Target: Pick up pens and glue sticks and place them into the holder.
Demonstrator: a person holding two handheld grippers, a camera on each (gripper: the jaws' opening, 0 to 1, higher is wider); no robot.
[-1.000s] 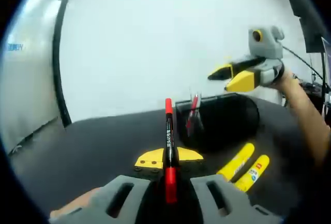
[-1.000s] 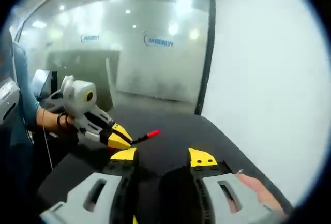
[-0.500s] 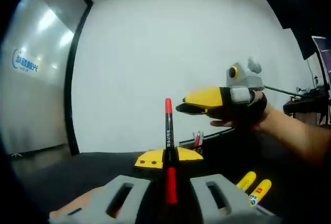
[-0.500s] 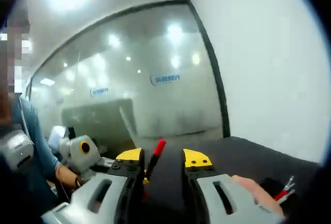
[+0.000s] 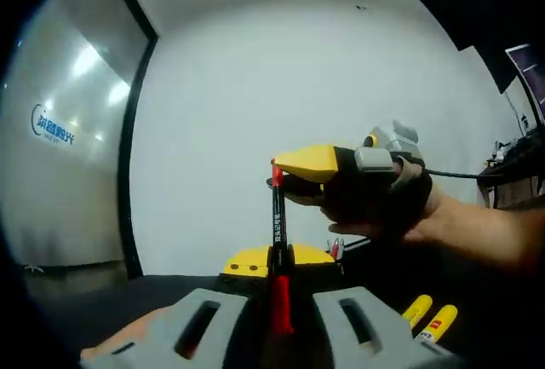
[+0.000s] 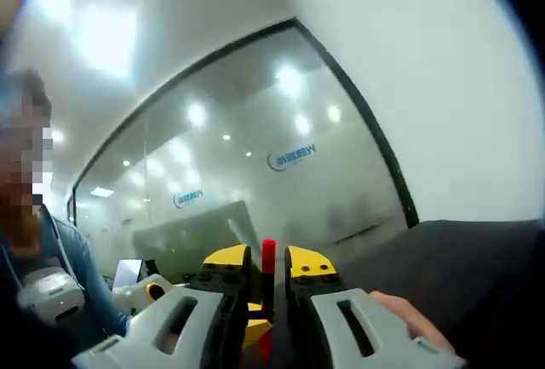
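Note:
My left gripper (image 5: 278,260) is shut on a black pen with a red cap (image 5: 278,216) and holds it upright. My right gripper (image 5: 289,175) reaches in from the right and closes on the pen's red tip. In the right gripper view the red pen tip (image 6: 268,256) stands between the narrowed jaws of my right gripper (image 6: 268,260). Two yellow glue sticks (image 5: 430,318) lie on the dark table at the lower right. The black holder (image 5: 337,248) with pens in it peeks out behind the hand, mostly hidden.
The dark table (image 5: 170,288) stretches below, with a white wall behind it. A glass partition with a logo (image 6: 289,158) fills the far side. A person in a blue sleeve (image 6: 60,250) stands at the left edge.
My right gripper has come in over the pen's tip and its jaws have narrowed around the red cap. My left gripper still holds the pen upright. Both views tilted upward.

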